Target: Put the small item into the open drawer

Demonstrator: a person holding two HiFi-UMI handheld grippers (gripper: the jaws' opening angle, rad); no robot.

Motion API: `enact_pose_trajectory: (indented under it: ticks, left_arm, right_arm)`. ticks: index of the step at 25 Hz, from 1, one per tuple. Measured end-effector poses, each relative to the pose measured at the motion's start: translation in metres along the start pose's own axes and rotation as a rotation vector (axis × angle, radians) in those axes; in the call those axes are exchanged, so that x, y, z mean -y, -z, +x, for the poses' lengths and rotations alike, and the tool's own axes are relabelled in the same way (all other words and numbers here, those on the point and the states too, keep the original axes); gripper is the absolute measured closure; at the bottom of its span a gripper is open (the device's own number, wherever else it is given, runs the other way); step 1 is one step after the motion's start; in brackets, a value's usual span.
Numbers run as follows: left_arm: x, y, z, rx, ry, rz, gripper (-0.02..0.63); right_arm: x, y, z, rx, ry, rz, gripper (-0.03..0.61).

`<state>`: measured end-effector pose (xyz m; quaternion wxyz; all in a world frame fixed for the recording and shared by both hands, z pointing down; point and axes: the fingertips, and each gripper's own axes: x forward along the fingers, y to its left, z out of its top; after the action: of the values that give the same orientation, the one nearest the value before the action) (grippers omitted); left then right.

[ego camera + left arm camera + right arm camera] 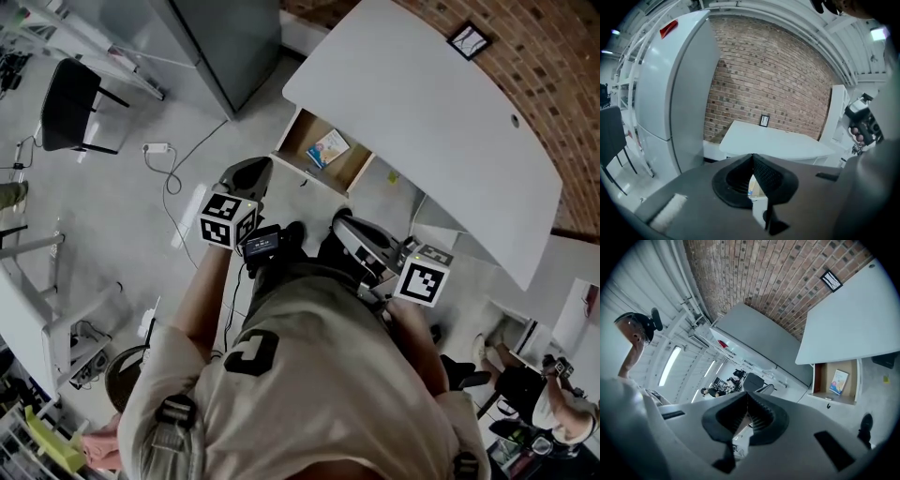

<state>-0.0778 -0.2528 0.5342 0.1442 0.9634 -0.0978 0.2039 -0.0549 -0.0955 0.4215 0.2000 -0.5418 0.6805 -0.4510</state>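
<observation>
In the head view a wooden drawer (302,134) stands pulled open under the white table (441,122). A small printed card (328,147) lies inside it. My left gripper (251,171) hangs over the floor just left of and nearer than the drawer. My right gripper (343,221) is below the drawer's front. In the left gripper view the left gripper (752,156) has its jaws together with nothing held. The right gripper (747,395) also looks closed and empty, with the drawer (816,378) and card (839,381) off to its right.
A tall grey cabinet (225,37) stands left of the table. A black chair (67,103) and a cable with a power strip (157,148) are on the floor at the left. A small framed picture (468,40) rests on the table by the brick wall. Another person (553,394) sits at lower right.
</observation>
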Motion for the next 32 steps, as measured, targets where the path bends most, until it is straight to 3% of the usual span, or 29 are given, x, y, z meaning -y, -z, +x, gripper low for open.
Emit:
enact_pose_trajectory:
  ticks: [6, 13, 19, 25, 32]
  left_arm:
    - [0.030, 0.001, -0.005, 0.000, 0.073, 0.079, 0.609]
    - [0.029, 0.013, -0.013, -0.011, 0.112, 0.019, 0.609]
    - [0.048, 0.021, -0.010, -0.031, 0.165, -0.007, 0.609]
    - [0.071, 0.015, -0.003, -0.049, 0.224, 0.021, 0.609]
    - [0.113, 0.002, 0.006, -0.053, 0.283, 0.069, 0.609]
  right_arm:
    - [-0.005, 0.004, -0.001, 0.016, 0.033, 0.001, 0.572]
    - [-0.002, 0.012, -0.006, 0.036, 0.080, 0.038, 0.572]
    - [-0.003, 0.012, -0.005, 0.033, 0.071, 0.040, 0.572]
    - [0.007, 0.010, -0.016, 0.052, 0.080, 0.029, 0.572]
    - [0.009, -0.004, -0.051, 0.161, 0.083, 0.077, 0.572]
